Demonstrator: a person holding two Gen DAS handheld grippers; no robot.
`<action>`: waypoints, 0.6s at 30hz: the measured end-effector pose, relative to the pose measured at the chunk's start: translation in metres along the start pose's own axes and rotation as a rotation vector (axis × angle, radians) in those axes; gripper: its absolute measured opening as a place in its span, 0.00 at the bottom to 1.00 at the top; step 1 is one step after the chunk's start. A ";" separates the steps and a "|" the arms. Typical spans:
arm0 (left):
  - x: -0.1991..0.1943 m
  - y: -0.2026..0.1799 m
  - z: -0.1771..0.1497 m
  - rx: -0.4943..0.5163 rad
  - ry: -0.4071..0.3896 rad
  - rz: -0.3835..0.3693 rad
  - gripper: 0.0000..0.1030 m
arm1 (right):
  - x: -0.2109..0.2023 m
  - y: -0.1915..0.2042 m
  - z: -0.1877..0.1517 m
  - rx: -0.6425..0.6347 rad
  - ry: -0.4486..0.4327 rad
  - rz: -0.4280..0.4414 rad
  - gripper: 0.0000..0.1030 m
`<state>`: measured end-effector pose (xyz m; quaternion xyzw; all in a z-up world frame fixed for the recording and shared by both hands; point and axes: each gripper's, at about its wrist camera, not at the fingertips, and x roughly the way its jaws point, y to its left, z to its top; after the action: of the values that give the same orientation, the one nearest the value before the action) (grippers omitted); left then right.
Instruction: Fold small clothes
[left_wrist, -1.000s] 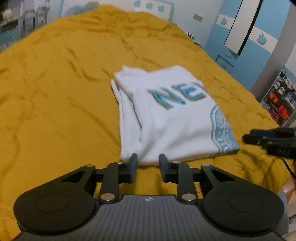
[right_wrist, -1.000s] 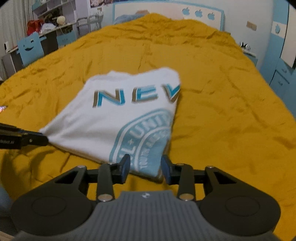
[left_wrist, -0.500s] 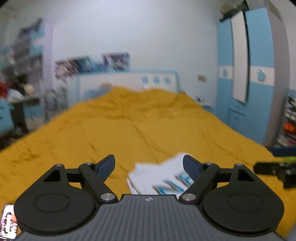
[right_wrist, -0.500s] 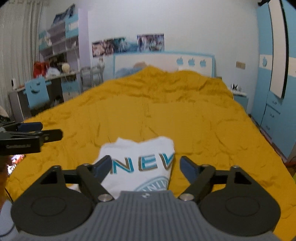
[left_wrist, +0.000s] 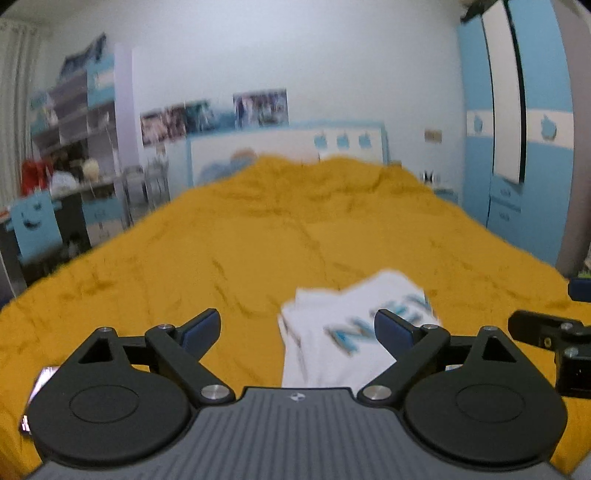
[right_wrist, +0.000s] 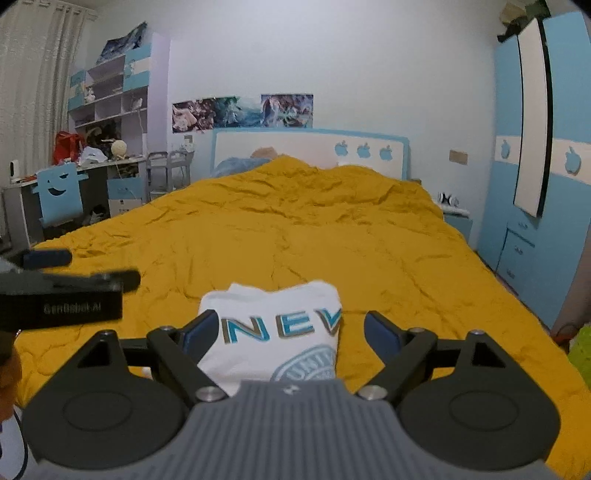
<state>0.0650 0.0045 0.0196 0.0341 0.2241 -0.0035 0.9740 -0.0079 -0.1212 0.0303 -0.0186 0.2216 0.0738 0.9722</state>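
Location: a home bedroom. Indicators: a bed (right_wrist: 295, 236) with a mustard cover, a blue-white headboard (right_wrist: 310, 147), a wardrobe (right_wrist: 535, 177), wall posters (right_wrist: 242, 110), and a cluttered desk (right_wrist: 92, 173) beneath shelves (right_wrist: 110, 96).

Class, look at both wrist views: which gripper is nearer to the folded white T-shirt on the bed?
Right, narrowly. The T-shirt lies centred just beyond the open right gripper; the left gripper is offset to its left.

Both tools released folded shirt (right_wrist: 273, 332), lifted away, jaws wide.
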 end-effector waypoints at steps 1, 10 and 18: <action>0.001 0.001 -0.004 -0.002 0.023 0.000 1.00 | 0.002 0.000 -0.004 0.000 0.023 0.004 0.79; 0.010 -0.004 -0.036 0.007 0.176 -0.004 1.00 | 0.027 0.009 -0.030 -0.014 0.192 0.022 0.79; 0.009 -0.006 -0.040 0.004 0.195 -0.002 1.00 | 0.041 0.006 -0.038 0.015 0.248 0.012 0.79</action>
<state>0.0553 0.0009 -0.0207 0.0362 0.3181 -0.0017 0.9474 0.0114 -0.1125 -0.0218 -0.0188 0.3405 0.0751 0.9370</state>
